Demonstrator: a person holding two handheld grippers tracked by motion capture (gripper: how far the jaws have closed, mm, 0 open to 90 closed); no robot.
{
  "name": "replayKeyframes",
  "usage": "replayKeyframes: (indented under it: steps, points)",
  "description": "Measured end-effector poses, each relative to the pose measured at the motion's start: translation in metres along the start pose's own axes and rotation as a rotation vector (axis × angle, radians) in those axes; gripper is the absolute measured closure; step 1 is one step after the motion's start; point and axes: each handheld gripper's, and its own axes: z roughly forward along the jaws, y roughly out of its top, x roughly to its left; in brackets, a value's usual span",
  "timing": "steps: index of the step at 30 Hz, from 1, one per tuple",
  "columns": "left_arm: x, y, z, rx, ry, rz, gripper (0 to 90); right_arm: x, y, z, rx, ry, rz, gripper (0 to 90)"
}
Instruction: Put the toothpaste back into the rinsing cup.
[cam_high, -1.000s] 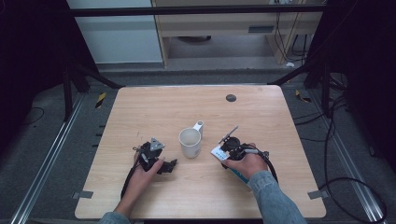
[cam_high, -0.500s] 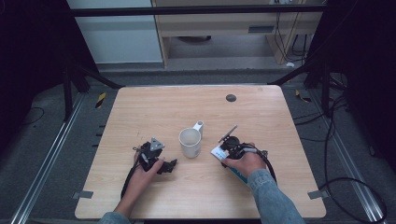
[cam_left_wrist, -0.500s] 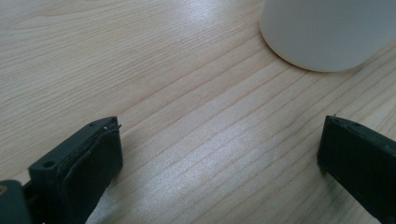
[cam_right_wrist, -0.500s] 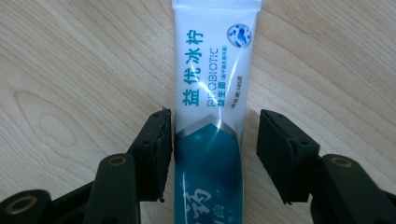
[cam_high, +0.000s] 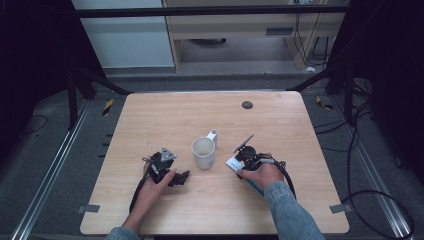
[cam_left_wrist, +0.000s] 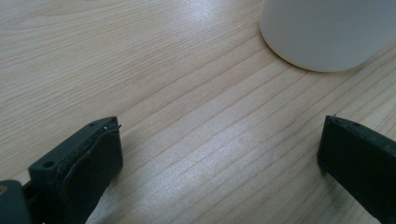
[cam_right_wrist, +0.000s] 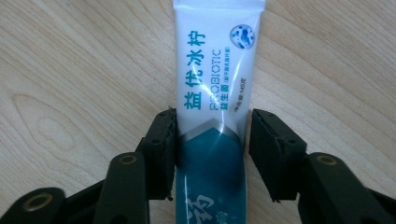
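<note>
A white mug (cam_high: 204, 152) stands upright in the middle of the wooden table (cam_high: 200, 115). My left gripper (cam_high: 183, 177) rests on the table just left of it, open, and the mug's base (cam_left_wrist: 327, 32) lies ahead of its empty jaws (cam_left_wrist: 219, 126). A white and teal probiotic sachet (cam_high: 232, 162) lies flat to the right of the mug. My right gripper (cam_high: 240, 165) straddles the sachet (cam_right_wrist: 217, 56). Its jaws (cam_right_wrist: 212, 130) have just been closing: one pad touches the sachet's edge, the other stands a sliver off it.
A small dark round spot (cam_high: 247, 105) marks the far part of the table. The mug's handle (cam_high: 213, 135) points away from me. Bare wood lies behind the mug. Metal frame rails and cables run along the floor on both sides of the table.
</note>
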Motion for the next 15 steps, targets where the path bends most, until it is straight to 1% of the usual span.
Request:
replayKeyframes:
  steps: [1,5,6,8,10,11,15]
  points:
    - [0.0,0.0,0.0,0.0,0.0,0.0,0.0,0.0003,-0.0001,0.0001,-0.003,-0.003,-0.006,54.1]
    - [0.0,0.0,0.0,0.0,0.0,0.0,0.0,0.001,0.0001,-0.0001,-0.001,-0.01,-0.001,55.0]
    - [0.0,0.0,0.0,0.0,0.0,0.0,0.0,0.001,0.0,-0.0006,-0.008,-0.018,-0.011,56.8]
    - [0.0,0.0,0.0001,0.0,0.0,0.0,0.0,0.0012,0.0,-0.0011,-0.008,-0.021,-0.015,57.6]
    - [0.0,0.0001,0.0001,0.0,0.0,0.0,0.0,0.003,0.0006,-0.0039,-0.021,-0.052,-0.029,64.6]
    - [0.0,0.0001,0.0001,0.0,0.0,0.0,0.0,0.0036,0.0008,-0.0046,-0.022,-0.059,-0.029,66.9]
    - [0.0,0.0001,0.0002,0.0,0.0,0.0,0.0,0.0044,0.0014,-0.0062,-0.021,-0.069,-0.021,71.6]
